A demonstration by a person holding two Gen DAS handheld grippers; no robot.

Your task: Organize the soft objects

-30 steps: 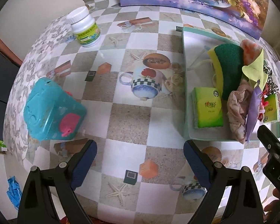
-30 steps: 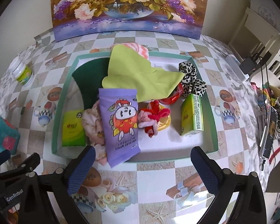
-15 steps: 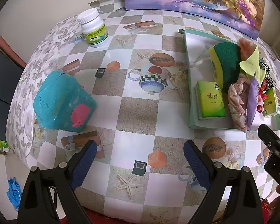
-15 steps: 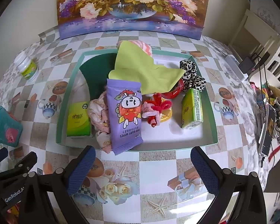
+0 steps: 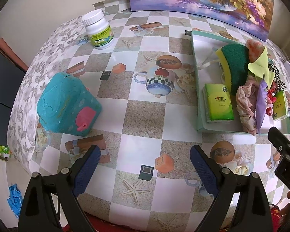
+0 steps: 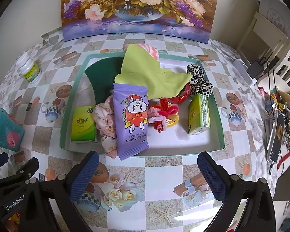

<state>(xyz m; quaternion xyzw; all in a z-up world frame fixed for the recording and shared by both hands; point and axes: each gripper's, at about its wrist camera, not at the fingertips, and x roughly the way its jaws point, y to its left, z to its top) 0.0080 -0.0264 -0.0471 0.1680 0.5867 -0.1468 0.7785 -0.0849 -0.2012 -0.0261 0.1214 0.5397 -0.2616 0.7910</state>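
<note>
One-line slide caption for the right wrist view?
Open right gripper facing a green tray piled with purple baby wipes, cloths and tissue packs.

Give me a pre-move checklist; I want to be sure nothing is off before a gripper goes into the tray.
1. Right gripper open and empty: ok.
2. Left gripper open and empty: ok.
3. Right gripper faces the tray: ok.
4. Purple wipes pack on top, free to lift: ok.
5. Pink cloth free to lift: not ok, partly under the wipes pack.
6. Teal pouch open to take items: cannot tell.
</note>
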